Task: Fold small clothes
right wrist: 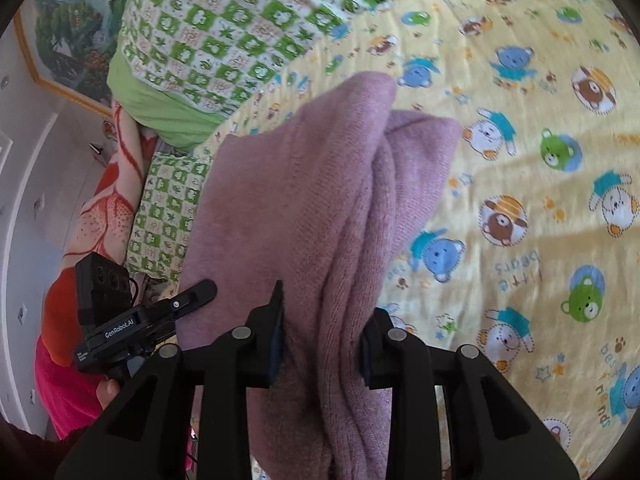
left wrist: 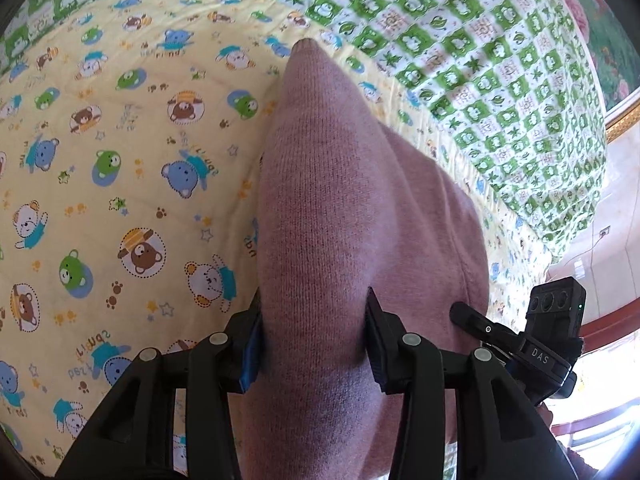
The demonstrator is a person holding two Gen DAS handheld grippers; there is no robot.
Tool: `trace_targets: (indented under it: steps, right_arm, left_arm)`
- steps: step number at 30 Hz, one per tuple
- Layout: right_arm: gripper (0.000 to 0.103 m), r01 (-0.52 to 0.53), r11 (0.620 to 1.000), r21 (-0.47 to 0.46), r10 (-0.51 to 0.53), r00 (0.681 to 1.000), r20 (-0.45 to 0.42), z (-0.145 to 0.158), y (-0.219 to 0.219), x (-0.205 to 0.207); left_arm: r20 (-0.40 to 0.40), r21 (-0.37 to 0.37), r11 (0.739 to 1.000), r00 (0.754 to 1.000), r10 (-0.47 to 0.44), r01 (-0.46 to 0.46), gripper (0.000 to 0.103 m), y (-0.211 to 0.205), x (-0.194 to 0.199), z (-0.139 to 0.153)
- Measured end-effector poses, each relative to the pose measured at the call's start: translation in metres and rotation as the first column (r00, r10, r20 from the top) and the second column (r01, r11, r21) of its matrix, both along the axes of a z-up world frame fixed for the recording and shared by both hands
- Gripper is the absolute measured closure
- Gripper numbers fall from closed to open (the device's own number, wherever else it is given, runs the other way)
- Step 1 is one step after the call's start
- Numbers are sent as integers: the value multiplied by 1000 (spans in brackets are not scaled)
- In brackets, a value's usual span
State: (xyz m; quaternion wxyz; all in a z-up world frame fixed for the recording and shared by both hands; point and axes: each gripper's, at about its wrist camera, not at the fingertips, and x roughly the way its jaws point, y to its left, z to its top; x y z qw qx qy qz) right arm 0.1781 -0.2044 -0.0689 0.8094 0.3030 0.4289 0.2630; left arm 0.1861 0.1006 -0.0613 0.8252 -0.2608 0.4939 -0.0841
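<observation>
Yellow bear-print sheet (left wrist: 120,160), apparently bedding.

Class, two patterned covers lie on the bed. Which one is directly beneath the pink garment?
The yellow bear-print sheet is beneath the pink garment; the green-checked quilt lies farther back, bunched up.

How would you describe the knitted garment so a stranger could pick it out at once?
Start at the bed's yellow bear-print sheet, beside the green checked quilt. Held above it by the left tongs and right tongs is the knitted garment. It alone is plain dusty pink, with no print.
</observation>
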Motion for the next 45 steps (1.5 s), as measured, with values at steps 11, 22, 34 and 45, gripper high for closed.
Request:
trace_targets:
  steps: [11, 22, 34, 45]
  right_arm:
    - [60, 31, 998, -46, -32, 999, -25, -3, 2, -5]
    - [58, 112, 986, -124, -109, 994, 32, 25, -11, -52]
    - [58, 48, 974, -223, -51, 999, -7, 13, 12, -112]
    - [94, 94, 946, -311, -90, 996, 29, 18, 5, -109]
  left_arm:
    - [-31, 27, 1000, 1000, -2, 3, 44, 9, -13, 1]
    - [-47, 64, 997, 998, -31, 34, 41, 19, -60, 9]
    - [-102, 79, 993, 992, -75, 83, 41, 22, -97, -15]
    - [-137, 176, 975, 984, -112, 136, 40, 2, -96, -26]
